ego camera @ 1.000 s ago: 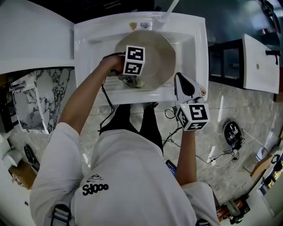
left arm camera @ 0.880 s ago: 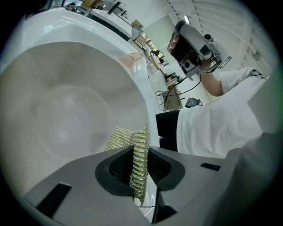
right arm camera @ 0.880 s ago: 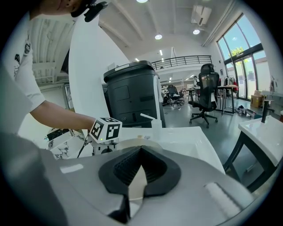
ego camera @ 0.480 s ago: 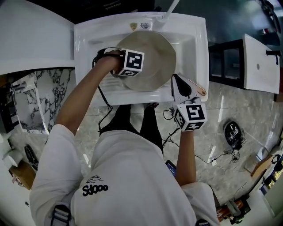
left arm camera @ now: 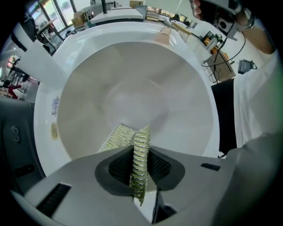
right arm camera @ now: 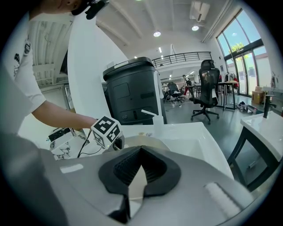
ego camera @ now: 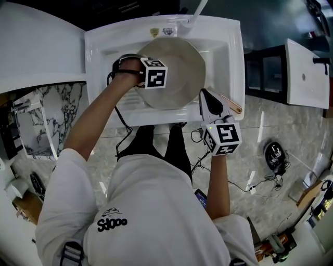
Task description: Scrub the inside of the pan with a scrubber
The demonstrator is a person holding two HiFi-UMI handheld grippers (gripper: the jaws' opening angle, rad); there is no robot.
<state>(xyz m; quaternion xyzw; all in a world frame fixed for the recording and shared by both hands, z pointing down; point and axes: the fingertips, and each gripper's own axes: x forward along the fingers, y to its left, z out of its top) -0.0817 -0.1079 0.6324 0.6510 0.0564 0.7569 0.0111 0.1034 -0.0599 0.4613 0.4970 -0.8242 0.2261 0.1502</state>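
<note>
A pale beige pan (ego camera: 179,65) lies in the white sink (ego camera: 229,52). My left gripper (ego camera: 156,78) reaches into the pan from its left side, its fingertips hidden under the marker cube. It is shut on a silvery green mesh scrubber (left arm camera: 140,148), whose free end rests on the pan's inside (left arm camera: 141,84). My right gripper (ego camera: 209,103) is at the sink's front right, shut on the pan's handle (ego camera: 232,107), whose peach tip sticks out past it. The right gripper view shows a pale strip of handle (right arm camera: 138,183) between the jaws, with the pan's rim (right arm camera: 150,140) beyond.
A faucet (ego camera: 200,8) rises at the sink's back edge. A soap dispenser (right arm camera: 157,118) stands on the sink rim, with a black bin (right arm camera: 132,90) behind it. A white counter (ego camera: 36,41) lies to the left. Cables (ego camera: 200,136) trail on the floor.
My left gripper has swung the scrubber from the pan's near rim up toward its left side. The right gripper has shifted slightly left, still on the handle.
</note>
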